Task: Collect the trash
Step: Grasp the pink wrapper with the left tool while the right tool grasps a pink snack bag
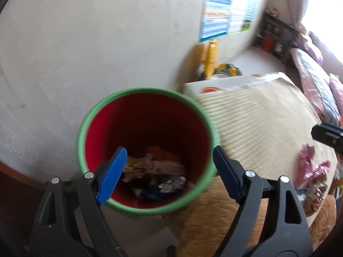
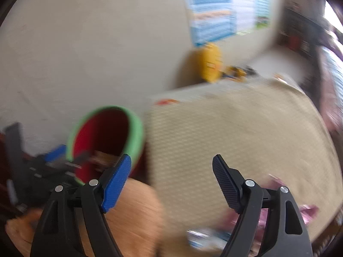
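A red bin with a green rim [image 1: 148, 94] stands by the white wall and holds several crumpled wrappers [image 1: 156, 173]. My left gripper [image 1: 169, 156] is open and empty, its fingers spread just above the bin's mouth. Pink wrappers [image 1: 310, 167] lie on the beige mat to the right. In the right wrist view, which is blurred, my right gripper [image 2: 171, 165] is open and empty above the mat, right of the bin [image 2: 135, 128]. Pink wrappers [image 2: 306, 212] and a blue-and-white wrapper [image 2: 203, 237] lie below it. The left gripper also shows there [image 2: 49, 160].
A woven beige mat [image 1: 257, 117] covers the floor. A white box [image 1: 216, 85] lies behind the bin. A yellow bottle [image 1: 211, 60] stands by the wall under a poster [image 1: 218, 15]. Bedding [image 1: 317, 81] and a dark shelf [image 1: 274, 34] are at the far right.
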